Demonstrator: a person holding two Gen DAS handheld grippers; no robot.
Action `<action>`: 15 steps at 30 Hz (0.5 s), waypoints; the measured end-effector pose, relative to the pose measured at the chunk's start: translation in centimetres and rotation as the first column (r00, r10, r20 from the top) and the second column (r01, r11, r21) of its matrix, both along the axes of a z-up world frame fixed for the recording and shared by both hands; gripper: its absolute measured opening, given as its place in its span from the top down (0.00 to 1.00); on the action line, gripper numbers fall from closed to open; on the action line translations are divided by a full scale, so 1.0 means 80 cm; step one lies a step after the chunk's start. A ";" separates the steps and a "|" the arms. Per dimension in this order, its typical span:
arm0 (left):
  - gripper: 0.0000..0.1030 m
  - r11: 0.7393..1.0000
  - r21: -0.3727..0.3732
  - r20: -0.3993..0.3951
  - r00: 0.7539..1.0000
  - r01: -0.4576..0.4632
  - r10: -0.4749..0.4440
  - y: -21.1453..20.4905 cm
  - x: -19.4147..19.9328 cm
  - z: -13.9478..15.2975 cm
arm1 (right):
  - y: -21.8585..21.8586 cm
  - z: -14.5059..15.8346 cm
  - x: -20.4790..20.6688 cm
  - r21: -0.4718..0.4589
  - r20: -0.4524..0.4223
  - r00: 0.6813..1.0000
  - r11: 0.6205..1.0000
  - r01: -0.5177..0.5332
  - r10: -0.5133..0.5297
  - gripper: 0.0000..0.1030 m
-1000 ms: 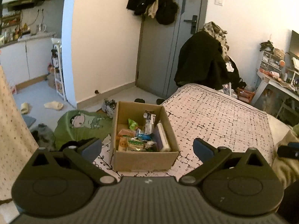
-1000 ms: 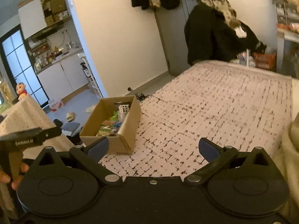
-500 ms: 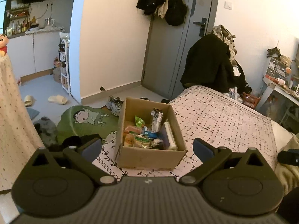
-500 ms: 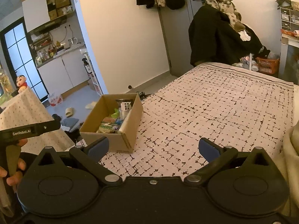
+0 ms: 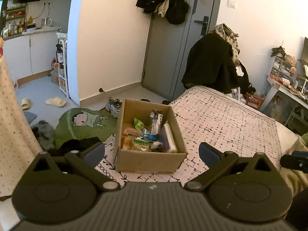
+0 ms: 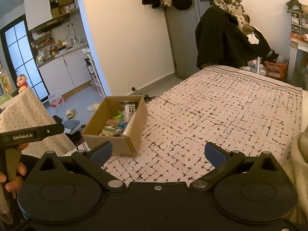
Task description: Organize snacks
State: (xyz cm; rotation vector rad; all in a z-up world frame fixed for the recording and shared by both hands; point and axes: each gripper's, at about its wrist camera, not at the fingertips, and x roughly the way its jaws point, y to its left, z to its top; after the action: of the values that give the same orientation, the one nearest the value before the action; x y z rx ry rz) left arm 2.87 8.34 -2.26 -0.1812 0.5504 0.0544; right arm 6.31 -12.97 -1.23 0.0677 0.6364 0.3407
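Both tongs gaping wide, gripping nothing: left gripper (image 5: 152, 152), right gripper (image 6: 156, 153). Cardboard box (image 5: 148, 161) of snacks (image 5: 146, 136) sitting on patterned bedspread (image 6: 221, 115) near its edge; grey door (image 5: 173, 57) standing beyond.

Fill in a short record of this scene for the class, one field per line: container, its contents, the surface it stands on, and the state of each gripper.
container: open cardboard box, flaps not closed
contents: mixed snacks in packets, loosely piled; a white packet lies along the box's right wall
surface: patterned bedspread, box at its edge near the floor
left gripper: open, empty, short of the box
right gripper: open, empty, over the bedspread beside the box
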 end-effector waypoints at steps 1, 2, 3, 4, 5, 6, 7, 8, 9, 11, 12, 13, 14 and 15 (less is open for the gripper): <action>0.00 1.000 0.004 0.000 1.000 -0.001 0.001 -0.001 0.000 0.000 | -0.001 -0.001 0.001 -0.002 0.000 1.000 1.000 0.001 -0.001 0.00; 0.00 1.000 0.007 -0.001 1.000 -0.002 0.002 -0.001 0.000 0.000 | -0.001 -0.001 0.001 -0.003 -0.001 1.000 1.000 0.001 -0.001 0.00; 0.00 1.000 0.006 -0.003 1.000 -0.002 0.002 -0.001 0.000 0.000 | -0.001 -0.001 0.001 -0.004 0.000 1.000 1.000 0.001 -0.001 0.00; 0.00 1.000 0.003 -0.003 1.000 -0.001 0.002 -0.001 0.000 0.000 | -0.001 -0.001 0.001 -0.003 0.001 1.000 1.000 0.001 -0.001 0.00; 0.00 1.000 0.001 -0.002 1.000 -0.001 0.001 -0.001 0.000 0.000 | -0.001 -0.001 0.001 -0.004 0.002 1.000 1.000 0.001 -0.001 0.00; 0.00 1.000 -0.001 -0.003 1.000 -0.001 0.001 -0.001 -0.001 -0.001 | -0.001 -0.001 0.001 -0.004 0.001 1.000 1.000 0.001 -0.001 0.00; 0.00 1.000 -0.001 -0.003 1.000 -0.002 0.002 -0.001 -0.001 0.000 | 0.000 -0.001 0.001 -0.004 0.002 1.000 1.000 0.001 -0.001 0.00; 0.00 1.000 0.000 -0.003 1.000 -0.003 0.003 -0.001 -0.001 0.000 | -0.001 -0.001 0.001 -0.006 0.003 1.000 1.000 0.002 -0.002 0.00; 0.00 1.000 0.001 -0.003 1.000 -0.002 0.002 0.000 -0.001 0.000 | 0.000 -0.002 0.001 -0.007 0.003 1.000 1.000 0.002 -0.002 0.00; 0.00 1.000 0.006 -0.003 1.000 -0.003 0.003 -0.001 -0.002 -0.001 | -0.001 -0.001 0.000 -0.010 0.005 1.000 1.000 0.002 -0.001 0.00; 0.00 1.000 0.008 -0.002 1.000 -0.003 0.003 0.000 -0.002 -0.001 | 0.000 -0.002 0.000 -0.012 0.006 1.000 1.000 0.002 -0.002 0.00; 0.00 1.000 0.010 -0.002 1.000 -0.003 0.003 0.000 -0.002 -0.001 | 0.000 -0.001 0.000 -0.012 0.006 1.000 1.000 0.002 -0.002 0.00; 0.00 1.000 0.012 -0.003 1.000 -0.002 0.002 0.000 -0.002 0.000 | 0.000 -0.001 0.000 -0.012 0.006 1.000 1.000 0.002 -0.002 0.00; 0.00 1.000 0.014 -0.004 1.000 -0.002 0.002 0.000 -0.002 -0.001 | 0.000 -0.001 0.000 -0.012 0.007 1.000 1.000 0.002 -0.002 0.00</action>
State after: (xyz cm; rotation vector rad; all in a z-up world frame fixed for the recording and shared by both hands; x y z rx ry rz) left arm 2.69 8.30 -2.31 -0.1682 0.5533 0.0603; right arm 6.33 -12.98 -1.33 0.0561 0.6317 0.3354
